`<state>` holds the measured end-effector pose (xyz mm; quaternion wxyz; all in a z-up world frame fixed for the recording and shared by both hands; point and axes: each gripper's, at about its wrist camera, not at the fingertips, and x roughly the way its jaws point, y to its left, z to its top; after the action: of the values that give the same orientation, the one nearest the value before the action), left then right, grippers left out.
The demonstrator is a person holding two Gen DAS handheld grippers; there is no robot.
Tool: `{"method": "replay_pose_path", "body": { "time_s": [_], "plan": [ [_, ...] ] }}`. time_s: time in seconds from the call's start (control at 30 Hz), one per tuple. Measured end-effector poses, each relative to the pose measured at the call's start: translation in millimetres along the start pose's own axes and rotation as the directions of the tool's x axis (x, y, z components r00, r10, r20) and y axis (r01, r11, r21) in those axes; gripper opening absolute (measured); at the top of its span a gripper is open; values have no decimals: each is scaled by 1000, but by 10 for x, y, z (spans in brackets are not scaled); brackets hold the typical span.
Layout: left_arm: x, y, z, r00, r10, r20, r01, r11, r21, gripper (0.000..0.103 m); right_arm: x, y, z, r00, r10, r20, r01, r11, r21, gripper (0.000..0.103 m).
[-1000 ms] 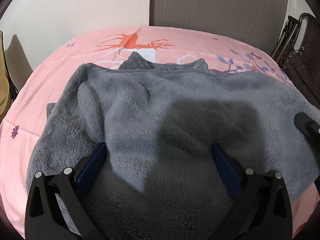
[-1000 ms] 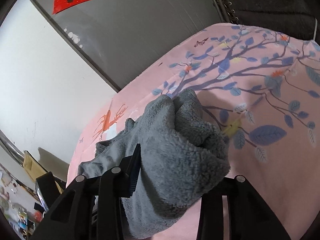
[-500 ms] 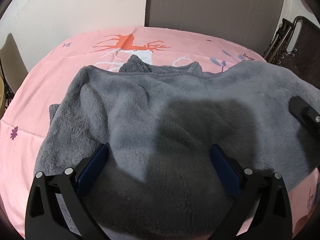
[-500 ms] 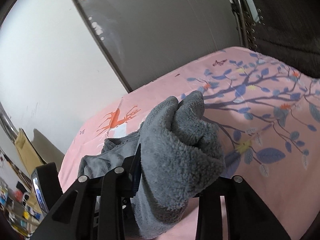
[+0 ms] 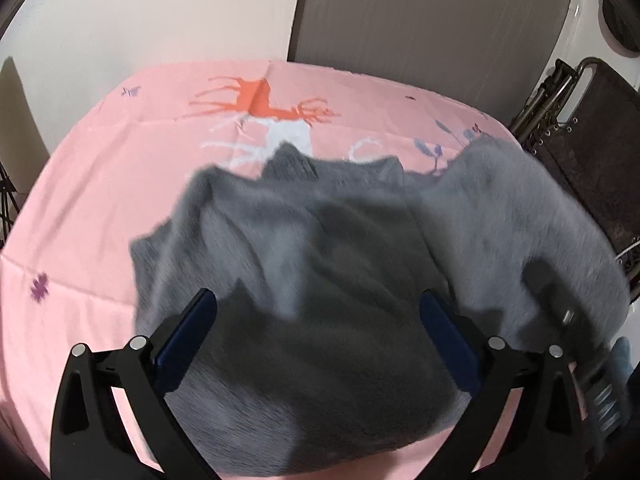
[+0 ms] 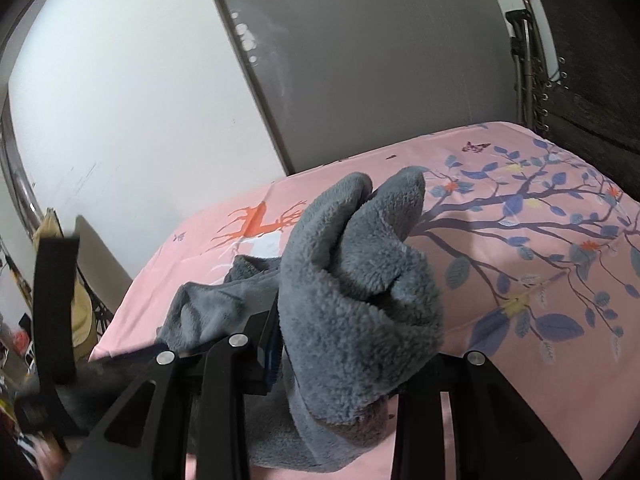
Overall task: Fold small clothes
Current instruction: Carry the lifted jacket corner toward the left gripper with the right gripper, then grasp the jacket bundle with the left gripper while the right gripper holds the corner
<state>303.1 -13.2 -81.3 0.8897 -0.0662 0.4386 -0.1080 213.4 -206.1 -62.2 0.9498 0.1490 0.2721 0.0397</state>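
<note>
The grey fleece [image 5: 320, 280] lifts and swings leftward over the pink sheet [image 5: 100, 200], bunched in the closed right tongs [image 6: 352, 344], left tongs [image 5: 316, 328] wide open above it, fold underway.

A bed covered by a pink sheet [image 5: 100, 208] printed with an orange deer [image 5: 260, 100] near its far edge and a blue-leaved tree [image 6: 532, 216] toward its right edge carries a grey fleece garment [image 5: 320, 280] lying across its middle.
</note>
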Motion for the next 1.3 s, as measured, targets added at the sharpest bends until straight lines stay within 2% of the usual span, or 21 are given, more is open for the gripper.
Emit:
{"method": "replay_pose_path", "body": {
  "time_s": [0.13, 0.27, 0.37, 0.47, 0.53, 0.6, 0.73, 0.83, 0.93, 0.97, 1.0, 1.03, 1.13, 1.2, 1.3],
  "plan": [
    [-96, 75, 243, 998, -67, -18, 66, 997, -31, 99, 0, 17, -23, 1000, 9, 0, -9, 1000, -14, 33],
    [-184, -76, 493, 987, -153, -53, 152, 988, -26, 99, 20, -15, -39, 1000, 21, -10, -21, 1000, -10, 33],
    [-186, -339, 664, 975, -199, -103, 203, 979, 27, 99, 43, -8, -67, 999, 26, -18, -27, 1000, -16, 33],
    [-178, -716, 787, 962, -209, -177, 232, 965, 122, 99, 72, 69, -112, 999, 23, -25, -24, 998, -52, 33],
    [-166, -973, 830, 944, -223, -243, 272, 943, 190, 99, 78, 114, -141, 999, 23, -24, -24, 997, -73, 33],
    [-84, -1252, 857, 913, -215, -347, 312, 916, 251, 99, 87, 133, -151, 999, 26, -22, -28, 996, -86, 33],
    [86, -1528, 861, 870, -169, -462, 316, 912, 262, 99, 105, 101, -142, 999, 43, -21, -44, 995, -84, 33],
    [166, -1703, 852, 874, -100, -476, 288, 894, 342, 99, 108, 78, -155, 999, 50, -20, -52, 995, -85, 33],
    [287, -1741, 837, 860, -63, -507, 286, 881, 377, 99, 102, 98, -171, 998, 61, -25, -63, 993, -97, 33],
    [335, -1712, 846, 862, -44, -505, 271, 882, 385, 99, 106, 101, -170, 998, 62, -27, -64, 993, -97, 33],
    [366, -1673, 857, 871, -26, -491, 249, 885, 394, 97, 111, 102, -174, 998, 64, -29, -66, 993, -97, 33],
    [410, -1608, 868, 876, -17, -483, 235, 889, 394, 86, 115, 110, -178, 997, 66, -32, -68, 993, -98, 33],
    [531, -1445, 908, 857, -41, -514, 241, 914, 327, 58, 122, 140, -197, 998, 59, -38, -63, 991, -118, 34],
    [573, -1309, 931, 864, -47, -502, 224, 927, 300, 48, 136, 143, -206, 997, 57, -46, -63, 990, -123, 34],
    [571, -1201, 940, 868, -82, -490, 238, 935, 265, 37, 141, 141, -210, 997, 56, -52, -62, 990, -126, 35]
  ]
}}
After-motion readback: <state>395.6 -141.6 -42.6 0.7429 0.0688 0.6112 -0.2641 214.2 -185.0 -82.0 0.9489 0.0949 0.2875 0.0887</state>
